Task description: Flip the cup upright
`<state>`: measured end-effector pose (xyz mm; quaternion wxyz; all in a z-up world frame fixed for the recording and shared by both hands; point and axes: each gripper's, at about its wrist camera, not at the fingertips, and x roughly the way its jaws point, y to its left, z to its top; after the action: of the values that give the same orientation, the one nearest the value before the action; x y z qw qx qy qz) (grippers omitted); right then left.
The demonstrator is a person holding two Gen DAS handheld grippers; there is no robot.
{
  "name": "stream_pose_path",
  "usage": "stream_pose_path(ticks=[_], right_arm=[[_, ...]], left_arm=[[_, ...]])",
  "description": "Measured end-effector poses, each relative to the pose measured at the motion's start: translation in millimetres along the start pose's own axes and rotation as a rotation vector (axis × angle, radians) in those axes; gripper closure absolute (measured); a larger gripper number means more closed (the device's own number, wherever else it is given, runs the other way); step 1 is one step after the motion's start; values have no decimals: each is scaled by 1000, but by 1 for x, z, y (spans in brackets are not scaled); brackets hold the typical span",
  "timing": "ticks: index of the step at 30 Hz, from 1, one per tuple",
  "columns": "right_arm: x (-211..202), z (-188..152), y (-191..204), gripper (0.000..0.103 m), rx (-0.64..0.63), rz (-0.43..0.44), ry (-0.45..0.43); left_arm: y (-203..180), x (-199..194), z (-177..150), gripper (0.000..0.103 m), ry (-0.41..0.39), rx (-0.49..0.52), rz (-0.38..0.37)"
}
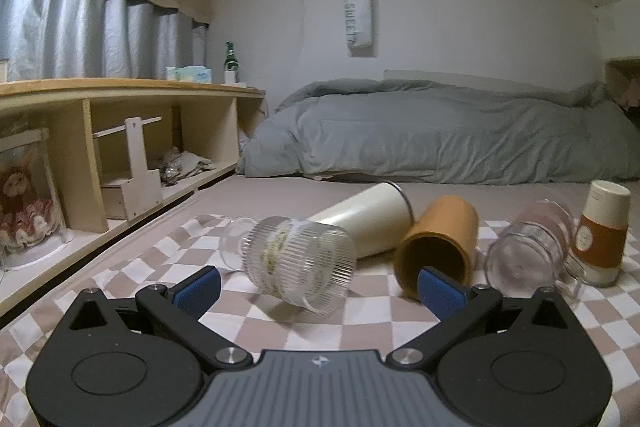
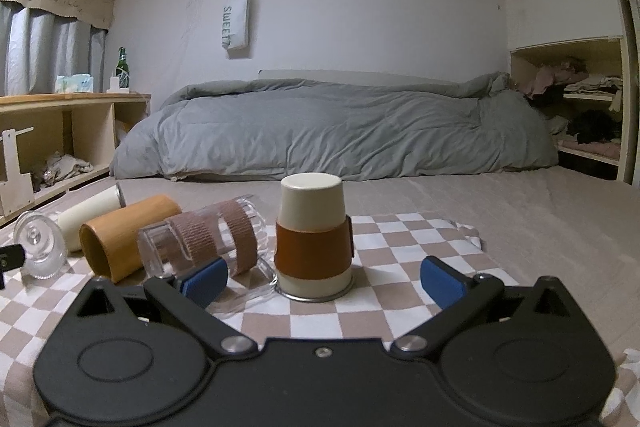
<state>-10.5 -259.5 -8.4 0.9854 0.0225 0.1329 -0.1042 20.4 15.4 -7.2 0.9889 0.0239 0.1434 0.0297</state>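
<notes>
Several cups lie on a checkered cloth (image 1: 280, 323). A ribbed clear glass (image 1: 300, 263) lies on its side, mouth toward me, between the fingers of my open left gripper (image 1: 320, 291). Behind it lie a cream tumbler (image 1: 372, 223), a tan cup (image 1: 440, 243) and a clear banded mug (image 1: 528, 243). A cream cup with a brown sleeve (image 2: 314, 239) stands upside down just ahead of my open right gripper (image 2: 322, 281). The right wrist view also shows the banded mug (image 2: 208, 239), tan cup (image 2: 124, 235), tumbler (image 2: 90, 215) and ribbed glass (image 2: 40, 247).
A wooden shelf unit (image 1: 120, 131) runs along the left with a green bottle (image 1: 231, 58) on top. A grey duvet (image 2: 320, 131) is heaped at the back. Open shelves with clothes (image 2: 580, 99) stand at the right.
</notes>
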Motion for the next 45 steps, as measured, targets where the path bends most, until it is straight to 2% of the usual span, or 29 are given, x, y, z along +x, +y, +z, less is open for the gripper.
stream_pose_path(ticks=[11,16,20,26,27,31,33,39,45], right_arm=[[32,14,-5,0,-12,-27,-67],[67,30,-13,0,6,-15,-28],[95,44,-17,0,40,9,36],[123,57,-10,1,15,59,101],[126,58,-8,2,4,67,114],[135,62,1,40,-56,82,158],[129,63,0,43,-61,118,167],[85,57,-10,44,-90,129,136],[40,44,-29,44,-95,164,189]], left_arm=[[11,9,-1,0,22,-29,27],[12,12,-3,0,31,-22,30],[13,15,-5,0,37,-10,30],[11,17,-6,0,51,25,19],[10,16,-7,0,50,30,17],[9,16,-7,0,48,42,18],[9,15,-7,0,47,39,17],[11,11,-3,0,33,23,12],[10,10,-2,0,27,24,-2]])
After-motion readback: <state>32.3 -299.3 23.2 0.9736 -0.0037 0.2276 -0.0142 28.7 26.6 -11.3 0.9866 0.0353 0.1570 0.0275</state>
